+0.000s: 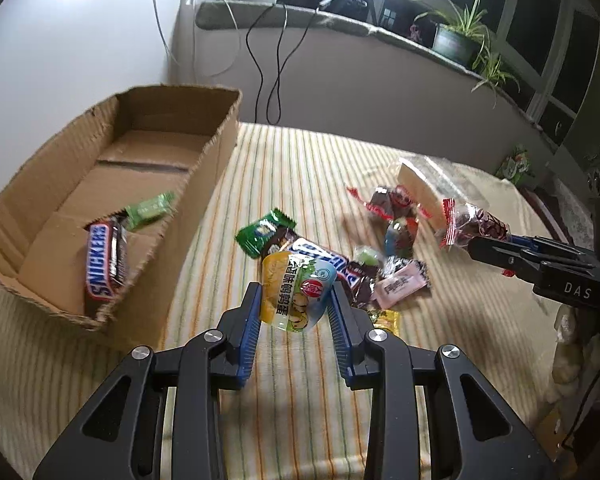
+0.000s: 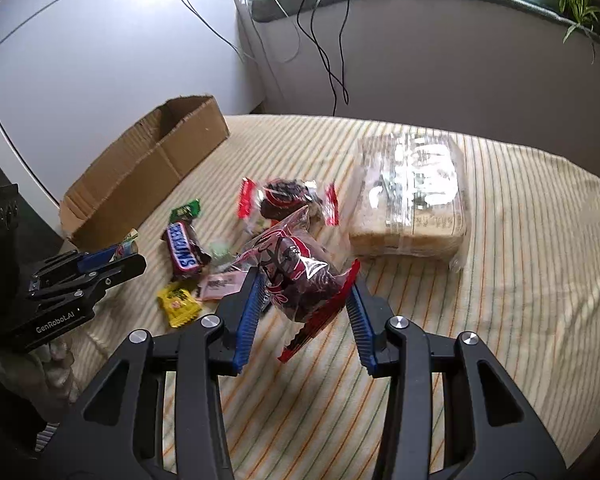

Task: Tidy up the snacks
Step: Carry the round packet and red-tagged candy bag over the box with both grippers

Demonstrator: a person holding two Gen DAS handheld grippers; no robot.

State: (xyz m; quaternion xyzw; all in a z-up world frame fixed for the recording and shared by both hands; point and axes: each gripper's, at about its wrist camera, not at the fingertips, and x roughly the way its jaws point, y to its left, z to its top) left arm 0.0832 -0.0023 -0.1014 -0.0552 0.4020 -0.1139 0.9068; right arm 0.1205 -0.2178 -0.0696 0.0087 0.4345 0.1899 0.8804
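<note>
Surface: striped cloth (image 1: 300, 168) covering the work area; bare stripes run wide on the near side of both wrist views and to the right of the snack pile.
Edges: the cloth's far edge meets a grey wall (image 1: 340, 80); a white panel (image 2: 100, 80) rises behind the box on the left.
Cardboard box (image 1: 112, 184): open-topped, at the left edge of the cloth, its torn near wall facing the pile; well apart from the large packet.
Box contents, counted: one Snickers bar (image 1: 106, 264) leaning in the near corner; one pale green sweet (image 1: 150, 208) just beside it.
Left gripper (image 1: 294, 300): jaws drawn partly together, blue pads pressing both sides of one yellow-and-green pouch (image 1: 294, 292), which hangs clear of the cloth.
Right gripper (image 2: 304, 300): jaws partly closed on one clear, red-edged wrapper with dark contents (image 2: 300, 276), lifted above the cloth.
Pile on cloth, counted: one second Snickers bar (image 2: 184, 252); one dark green wrapper (image 2: 186, 210); one yellow sweet (image 2: 178, 304); one pink wrapper (image 2: 220, 284); one further red-edged wrapper (image 2: 288, 196); smaller pieces blurred, count uncertain.
Large clear packet (image 2: 410, 196): one, flat, at the right of the pile, holding pale slabs.
Surroundings: black cables (image 2: 328, 40) hang down the wall; potted plant (image 1: 458, 38) on the sill (image 1: 340, 20).
Obstruction: the pile lies between the two grippers; the box wall stands left of the held pouch.
</note>
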